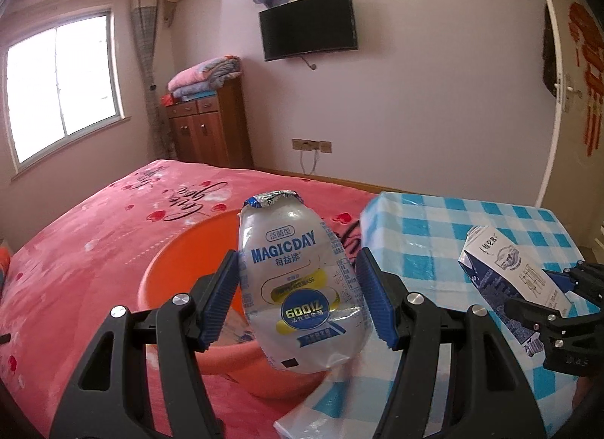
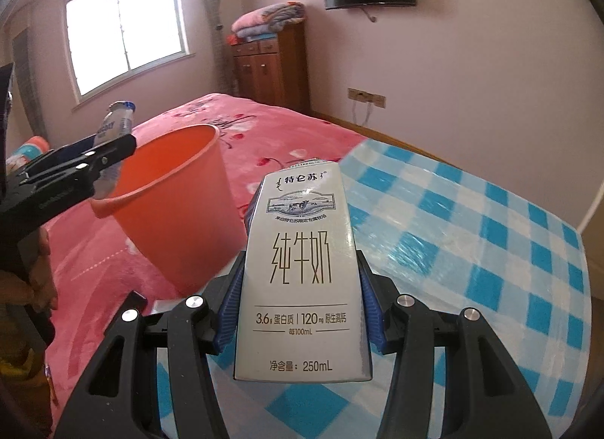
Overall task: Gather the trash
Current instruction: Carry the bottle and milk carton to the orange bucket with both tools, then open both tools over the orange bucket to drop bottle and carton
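The bed [image 2: 302, 125], under its pink floral cover, fills the room's middle, and a table [image 2: 490, 235] with a blue-and-white checked cloth stands against its near side, so anything lifted off the cloth has only a short way to go. Between the two, near the table's corner, stands the orange bin [image 2: 177, 205], mouth up and tilted slightly in the right wrist view; it looks placed there as the drop point for both hands. The milk carton [image 2: 302, 273] is clamped upright in the right claw [image 2: 302, 310], the blue pads pressing its two narrow sides so the printed face looks back at the camera; it hangs clear above the cloth, to the right of the bin. The crumpled yogurt bottle [image 1: 302, 280], foil lid still partly on, is pinched at its waist by the left claw [image 1: 298, 299] and is held in front of and above the bin's rim [image 1: 181, 250], probably ready for release. Both pieces of trash are thus carried, not yet dropped.
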Tool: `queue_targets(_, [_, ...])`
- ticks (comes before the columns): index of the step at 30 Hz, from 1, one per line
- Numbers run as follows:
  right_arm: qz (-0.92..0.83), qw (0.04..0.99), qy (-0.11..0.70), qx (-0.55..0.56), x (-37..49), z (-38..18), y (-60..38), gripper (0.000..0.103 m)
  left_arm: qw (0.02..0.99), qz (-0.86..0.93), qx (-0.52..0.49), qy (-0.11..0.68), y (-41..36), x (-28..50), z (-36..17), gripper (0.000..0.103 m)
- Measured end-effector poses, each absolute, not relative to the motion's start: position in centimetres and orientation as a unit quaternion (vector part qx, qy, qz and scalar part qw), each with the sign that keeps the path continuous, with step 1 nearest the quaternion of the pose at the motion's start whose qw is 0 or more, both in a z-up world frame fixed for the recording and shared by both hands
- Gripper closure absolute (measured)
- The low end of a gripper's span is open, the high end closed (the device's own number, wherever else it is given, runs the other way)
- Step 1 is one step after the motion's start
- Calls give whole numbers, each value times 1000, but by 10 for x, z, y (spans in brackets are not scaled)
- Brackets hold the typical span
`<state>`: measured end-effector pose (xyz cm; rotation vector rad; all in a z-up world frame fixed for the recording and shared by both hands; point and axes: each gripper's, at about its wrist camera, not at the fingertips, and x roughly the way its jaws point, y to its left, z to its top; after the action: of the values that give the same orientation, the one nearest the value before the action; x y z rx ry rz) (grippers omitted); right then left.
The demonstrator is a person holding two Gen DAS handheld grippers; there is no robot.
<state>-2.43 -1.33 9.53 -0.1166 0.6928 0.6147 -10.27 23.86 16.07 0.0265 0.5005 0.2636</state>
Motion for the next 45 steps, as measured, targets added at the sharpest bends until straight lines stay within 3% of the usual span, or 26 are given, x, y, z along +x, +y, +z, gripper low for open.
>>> queue_targets(16, [390, 867, 295, -90, -7, 148, 76, 49, 947, 193, -26, 254, 302, -96, 154, 39])
queue_targets(30, [428, 849, 288, -109, 19, 154, 159, 48, 932, 212, -64, 285, 337, -81, 129, 38])
queue_targets(31, [429, 850, 285, -109, 20, 153, 163, 47, 931, 214, -69, 288, 339, -77, 128, 37])
queue_targets(33, [427, 851, 287, -109, 25, 147, 170, 29, 926, 215, -75, 301, 343, -72, 121, 25])
queue_targets(35, [425, 854, 289, -86, 29, 142, 167, 22, 923, 218, -78, 306, 348, -71, 115, 21])
queue_targets(40, [397, 872, 284, -41, 34, 136, 137, 14, 924, 217, -71, 306, 346, -73, 112, 15])
queue_targets(45, [344, 893, 287, -24, 37, 128, 103, 14, 926, 221, -68, 300, 338, -71, 117, 10])
